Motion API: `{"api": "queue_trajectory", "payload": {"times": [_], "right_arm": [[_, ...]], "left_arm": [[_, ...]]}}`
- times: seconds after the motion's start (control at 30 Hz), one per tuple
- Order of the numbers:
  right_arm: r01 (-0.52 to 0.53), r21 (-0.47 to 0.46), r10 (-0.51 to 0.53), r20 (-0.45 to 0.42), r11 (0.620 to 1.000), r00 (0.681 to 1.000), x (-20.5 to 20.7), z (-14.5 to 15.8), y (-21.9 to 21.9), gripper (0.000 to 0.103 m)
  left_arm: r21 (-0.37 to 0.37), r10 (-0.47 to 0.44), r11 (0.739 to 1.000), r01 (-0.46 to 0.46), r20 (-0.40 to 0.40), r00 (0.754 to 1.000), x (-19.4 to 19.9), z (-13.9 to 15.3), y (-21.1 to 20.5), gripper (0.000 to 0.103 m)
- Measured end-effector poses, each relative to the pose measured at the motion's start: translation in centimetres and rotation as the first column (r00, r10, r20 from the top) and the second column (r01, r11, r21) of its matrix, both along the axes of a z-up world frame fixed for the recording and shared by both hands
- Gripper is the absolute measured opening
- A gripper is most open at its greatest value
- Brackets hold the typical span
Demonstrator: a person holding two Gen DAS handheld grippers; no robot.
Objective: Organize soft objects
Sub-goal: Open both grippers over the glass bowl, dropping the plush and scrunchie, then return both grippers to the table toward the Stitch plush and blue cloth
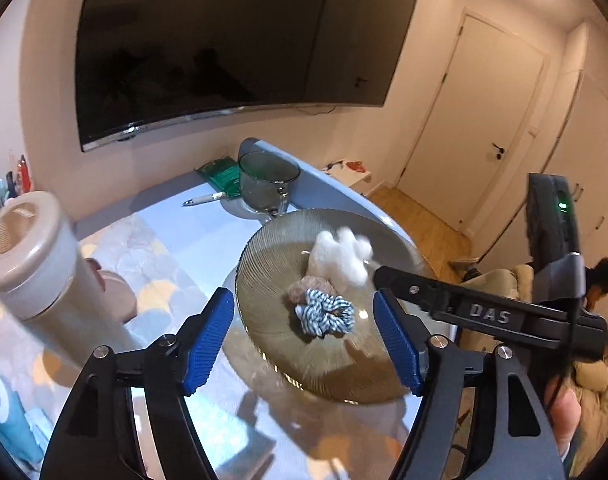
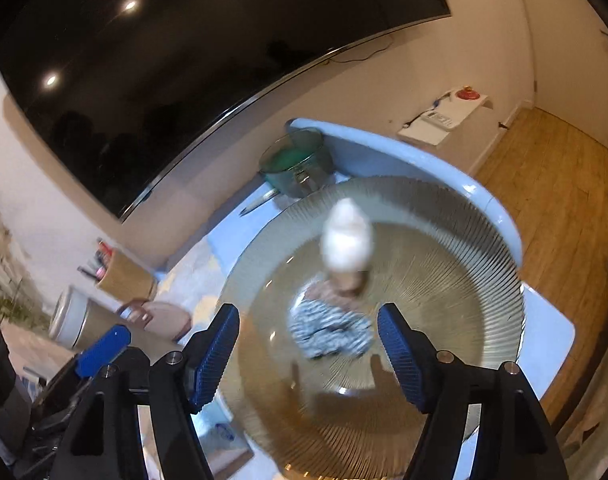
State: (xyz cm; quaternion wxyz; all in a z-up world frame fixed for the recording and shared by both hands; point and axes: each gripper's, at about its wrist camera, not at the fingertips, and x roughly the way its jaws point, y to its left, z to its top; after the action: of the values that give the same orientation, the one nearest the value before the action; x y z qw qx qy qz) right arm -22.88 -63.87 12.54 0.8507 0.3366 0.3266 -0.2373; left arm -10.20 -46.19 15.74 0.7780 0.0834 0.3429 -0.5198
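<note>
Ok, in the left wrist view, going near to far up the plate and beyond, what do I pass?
Striped scrunchie → pinkish fuzzy scrunchie → white plush piece → far rim of the ribbed plate → glass mug.

The round ribbed amber glass plate (image 1: 264, 344) looks glossy and finely grooved. On it lie a fluffy white plush piece (image 1: 343, 254), a striped blue-and-white cloth scrunchie (image 1: 325, 314) and a fuzzy pinkish-brown scrunchie (image 1: 307, 286). The clear smoky glass cup (image 1: 268, 184) shines, and the black plastic gripper fingers carry ridged blue rubbery pads (image 1: 208, 342).
</note>
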Motion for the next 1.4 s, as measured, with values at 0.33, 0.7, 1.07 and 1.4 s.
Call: {"api": "queue_trajectory", "payload": {"times": [0.33,0.7,1.07,1.4], "right_arm": [[-0.213,-0.085,0.214,0.011,0.973,0.977,0.9,2.3,10.0,0.070],[-0.552,-0.205,0.559,-0.029,0.808,0.829,6.8,2.6,26.0,0.070],[-0.720,-0.099,0.712,-0.108,0.687,0.694,12.1,-2.8,35.9,0.070],[-0.735,-0.007,0.709,-0.259,0.678,0.656,14.3,-10.9,38.5,0.070]], "left_arm": [[-0.034,0.153,0.988,-0.150,0.081,0.985,-1.7,2.8,14.3,0.071],[-0.061,0.578,0.813,-0.578,0.195,0.792,0.2,4.1,37.0,0.071],[0.011,0.696,0.712,-0.702,0.118,0.708,4.8,-1.4,46.7,0.071],[0.181,0.686,0.701,-0.690,0.092,0.722,10.6,-9.0,44.7,0.071]]}}
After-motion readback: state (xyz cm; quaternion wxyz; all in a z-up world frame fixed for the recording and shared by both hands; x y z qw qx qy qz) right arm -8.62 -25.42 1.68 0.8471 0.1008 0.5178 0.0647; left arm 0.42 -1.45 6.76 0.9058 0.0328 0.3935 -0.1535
